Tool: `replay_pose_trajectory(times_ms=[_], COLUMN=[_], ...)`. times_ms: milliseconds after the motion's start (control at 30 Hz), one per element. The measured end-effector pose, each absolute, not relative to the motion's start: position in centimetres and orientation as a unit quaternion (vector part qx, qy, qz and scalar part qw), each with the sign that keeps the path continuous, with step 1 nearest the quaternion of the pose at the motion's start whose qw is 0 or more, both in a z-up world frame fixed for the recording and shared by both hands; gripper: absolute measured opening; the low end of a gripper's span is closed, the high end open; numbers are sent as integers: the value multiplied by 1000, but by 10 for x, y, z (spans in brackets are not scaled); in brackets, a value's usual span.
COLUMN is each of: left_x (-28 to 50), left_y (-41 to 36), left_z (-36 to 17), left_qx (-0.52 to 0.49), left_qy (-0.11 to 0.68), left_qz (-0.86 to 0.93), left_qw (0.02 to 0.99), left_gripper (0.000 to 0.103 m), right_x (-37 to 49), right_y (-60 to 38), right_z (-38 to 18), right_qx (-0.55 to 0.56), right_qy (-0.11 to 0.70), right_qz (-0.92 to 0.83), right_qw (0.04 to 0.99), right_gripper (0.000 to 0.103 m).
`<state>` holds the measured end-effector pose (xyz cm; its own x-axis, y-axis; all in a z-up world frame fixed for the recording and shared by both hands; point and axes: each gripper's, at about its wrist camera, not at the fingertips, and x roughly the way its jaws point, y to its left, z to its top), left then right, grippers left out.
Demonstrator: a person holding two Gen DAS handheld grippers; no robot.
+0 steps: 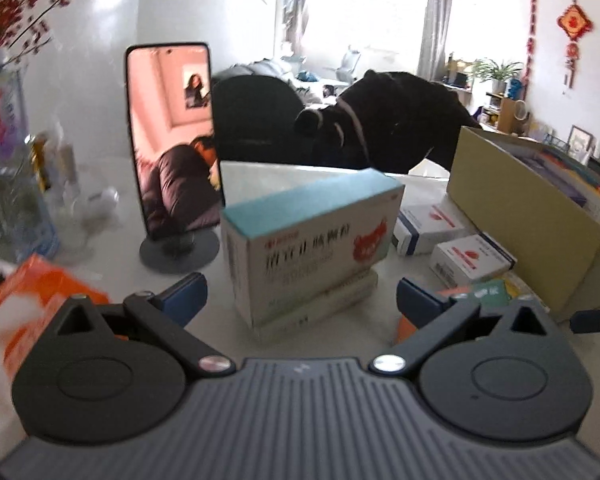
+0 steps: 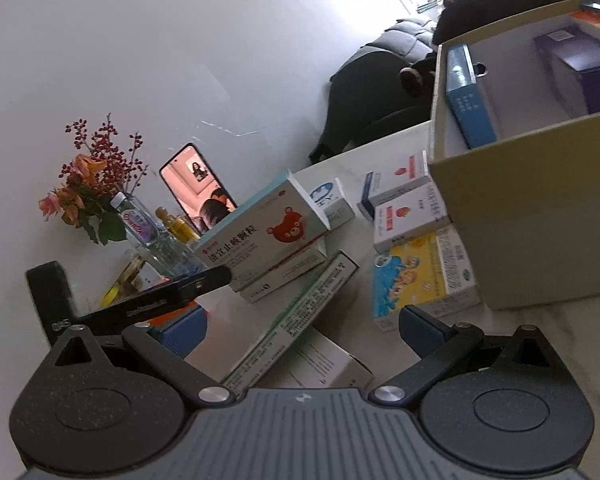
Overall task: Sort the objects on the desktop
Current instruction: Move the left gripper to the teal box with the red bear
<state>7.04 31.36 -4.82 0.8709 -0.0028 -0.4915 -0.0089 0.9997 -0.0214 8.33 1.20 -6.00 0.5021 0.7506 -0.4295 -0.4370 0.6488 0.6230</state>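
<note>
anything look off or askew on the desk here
Nothing is spilled or damaged. The bear-print medicine box sits skewed on another box, and loose boxes lie at mixed angles beside the cardboard box.

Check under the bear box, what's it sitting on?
The bear box lies on another flat white box, stacked on the table. Only that lower box's front edge and end show; its top face is covered, so its label can't be read.

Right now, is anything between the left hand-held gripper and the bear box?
No. In the left wrist view the open left hand-held gripper faces the bear box directly; only bare table lies before the stack it tops.
</note>
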Motion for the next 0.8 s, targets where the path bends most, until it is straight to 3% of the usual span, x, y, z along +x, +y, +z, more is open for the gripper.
replay_pose_trajectory(times_ms=[100,233,300,800], left_x=[81,90,93,105], left_y=[313,313,314,313], left_z=[-51,-55,-56,-61], left_qx=[6,18,17,24], left_qy=[247,234,239,254], left_qz=[-2,-4,-4,-1], left_qw=[969,972,971,967], left_gripper=[101,87,85,86], right_x=[87,90,91,88], right_y=[14,14,14,5], right_z=[-61,-66,-67,-65], right_qx=[226,232,233,240], right_qy=[354,361,363,355], right_qz=[363,366,367,355], right_qw=[832,826,824,831], right_gripper=[102,102,102,102])
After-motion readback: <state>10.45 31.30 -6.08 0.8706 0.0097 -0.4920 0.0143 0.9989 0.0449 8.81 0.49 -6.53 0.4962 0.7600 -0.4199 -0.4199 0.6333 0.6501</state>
